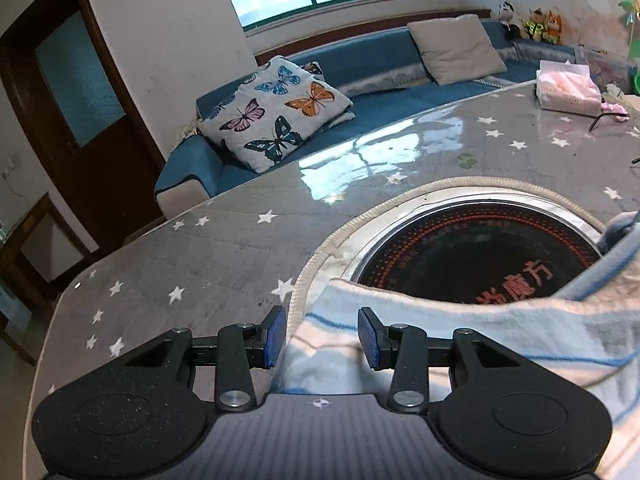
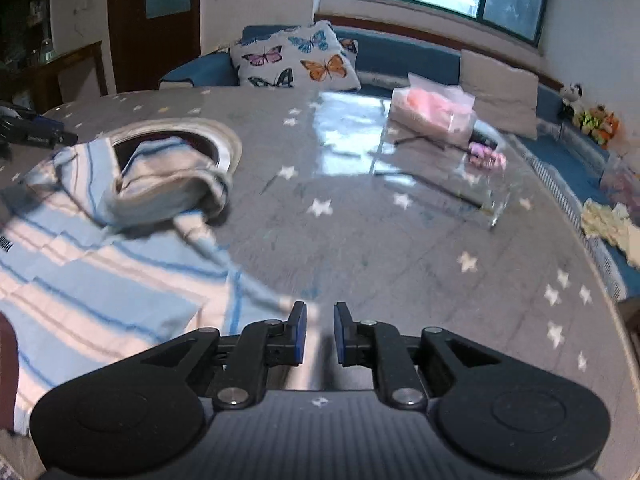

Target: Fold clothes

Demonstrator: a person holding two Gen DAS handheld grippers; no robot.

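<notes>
A white and light-blue striped hoodie (image 2: 100, 276) lies on the round grey star-print table (image 2: 380, 240), its hood (image 2: 168, 184) bunched over the table's central black burner (image 1: 480, 252). In the left wrist view the garment (image 1: 460, 340) fills the lower right. My left gripper (image 1: 322, 338) is open, its blue pads either side of the garment's left edge. My right gripper (image 2: 320, 332) is open with a narrow gap, just right of the garment's edge, with a thin strip of fabric (image 2: 256, 284) reaching toward its fingertips. The left gripper shows at the far left of the right wrist view (image 2: 36, 132).
A pink tissue box (image 2: 432, 114), a pink hair tie (image 2: 486, 158) and a clear plastic sheet (image 2: 460, 176) lie at the table's far side. A blue sofa (image 1: 380, 64) with a butterfly cushion (image 1: 276, 112) stands behind. A dark door (image 1: 76, 92) is left.
</notes>
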